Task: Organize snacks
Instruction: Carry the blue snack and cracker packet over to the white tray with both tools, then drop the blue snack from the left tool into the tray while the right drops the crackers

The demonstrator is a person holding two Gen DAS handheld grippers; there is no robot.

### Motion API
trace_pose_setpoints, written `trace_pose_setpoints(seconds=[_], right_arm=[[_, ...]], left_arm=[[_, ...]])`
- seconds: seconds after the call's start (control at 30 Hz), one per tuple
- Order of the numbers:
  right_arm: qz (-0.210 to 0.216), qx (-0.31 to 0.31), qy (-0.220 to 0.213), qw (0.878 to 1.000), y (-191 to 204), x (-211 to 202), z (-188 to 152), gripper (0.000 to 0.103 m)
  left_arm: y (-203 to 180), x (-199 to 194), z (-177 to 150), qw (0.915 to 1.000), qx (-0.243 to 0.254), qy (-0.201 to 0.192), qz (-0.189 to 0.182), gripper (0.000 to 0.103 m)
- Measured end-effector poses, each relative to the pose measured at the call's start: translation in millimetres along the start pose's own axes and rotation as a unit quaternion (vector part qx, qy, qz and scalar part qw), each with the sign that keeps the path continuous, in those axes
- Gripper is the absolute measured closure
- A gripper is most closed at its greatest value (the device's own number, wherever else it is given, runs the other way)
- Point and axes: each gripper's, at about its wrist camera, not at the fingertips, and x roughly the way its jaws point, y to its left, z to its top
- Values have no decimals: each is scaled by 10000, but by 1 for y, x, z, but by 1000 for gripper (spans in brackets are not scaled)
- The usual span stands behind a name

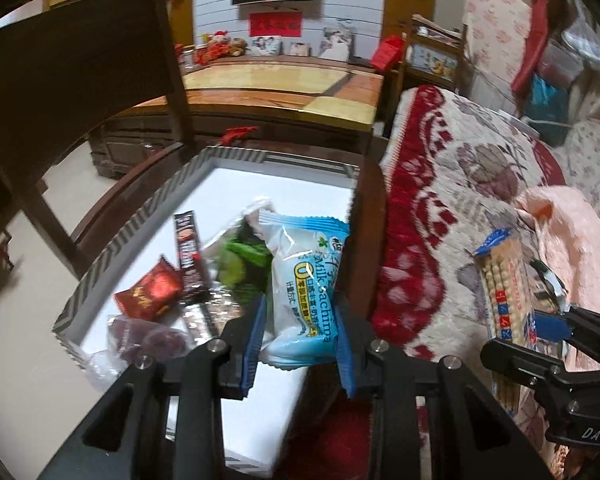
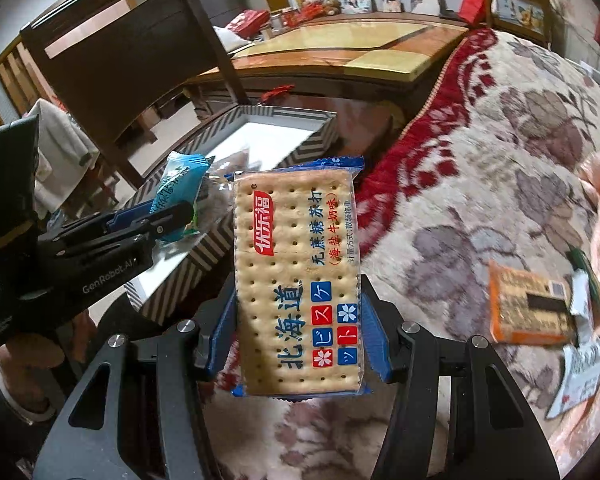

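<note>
Orange pack [image 2: 530, 306] only in R view; L gripper [image 1: 302, 322] grips sachima [image 1: 304, 288], R gripper [image 2: 300, 332] crackers [image 2: 296, 280].

Far half of the box [image 1: 148, 216] is bare white floor, open from above. Near left corner is crowded w/ a red packet [image 1: 150, 294], dark stick [image 1: 190, 256], green bag [image 1: 244, 264] and purple sweets [image 1: 148, 338]. Dark chair [image 1: 80, 60] stands just beside the box's left wall. On the blanket [image 2: 480, 160], an orange pack [image 2: 530, 306] lies near the right edge; the middle is free.
</note>
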Motion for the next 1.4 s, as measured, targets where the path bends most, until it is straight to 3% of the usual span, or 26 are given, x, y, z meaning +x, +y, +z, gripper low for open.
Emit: trace_pose_setpoints(seconds=[0.77, 1.13, 1.4], right_arm=[[433, -538, 298, 9972, 56, 68, 63, 48], [146, -720, 552, 9958, 61, 120, 101, 48], [272, -869, 724, 9932, 75, 150, 109, 49]], left_arm=[[72, 27, 1, 9944, -822, 348, 574, 68], [83, 39, 3, 9921, -984, 453, 637, 68], [87, 50, 4, 9905, -1034, 588, 685, 68]])
